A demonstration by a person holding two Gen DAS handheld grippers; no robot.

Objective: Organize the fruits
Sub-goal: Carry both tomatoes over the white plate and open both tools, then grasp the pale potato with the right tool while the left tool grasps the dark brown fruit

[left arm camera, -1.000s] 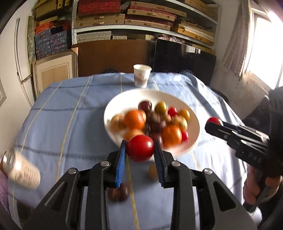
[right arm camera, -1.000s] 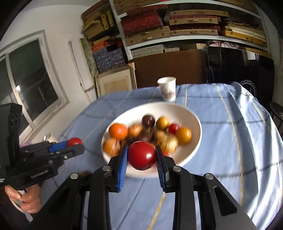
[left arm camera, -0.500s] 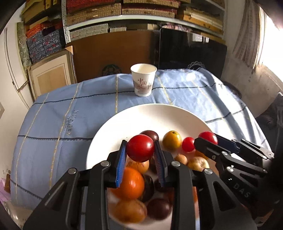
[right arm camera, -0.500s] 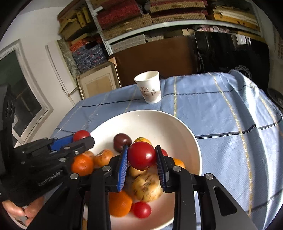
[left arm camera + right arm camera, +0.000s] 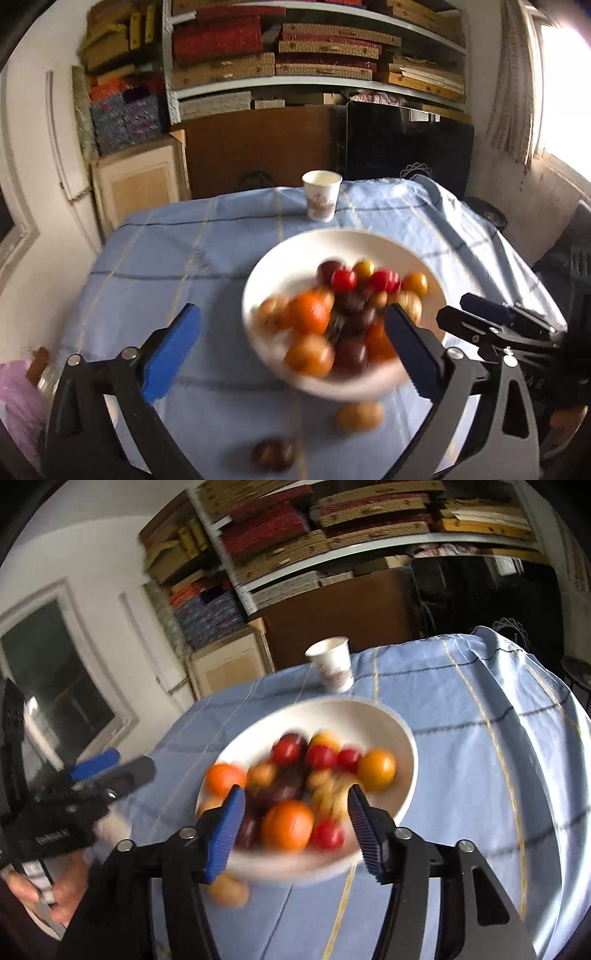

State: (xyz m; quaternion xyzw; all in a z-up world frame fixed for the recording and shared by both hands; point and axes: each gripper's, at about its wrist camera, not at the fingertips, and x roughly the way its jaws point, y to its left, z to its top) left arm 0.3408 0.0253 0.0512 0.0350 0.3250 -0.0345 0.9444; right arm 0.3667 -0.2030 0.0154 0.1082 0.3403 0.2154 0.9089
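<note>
My left gripper [image 5: 291, 350] and right gripper [image 5: 295, 823] have just been opening, both now empty, the fruit bowl [image 5: 280, 266] at twelve o'clock

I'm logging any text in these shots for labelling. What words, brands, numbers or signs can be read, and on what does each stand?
"A S": pale letters on the right gripper body in the left wrist view; any others are hidden.
Pale lettering on the left gripper body in the right wrist view: too blurred to read.
Reddish print on the paper cup: too blurred to read.
Nothing else bears legible text.
</note>
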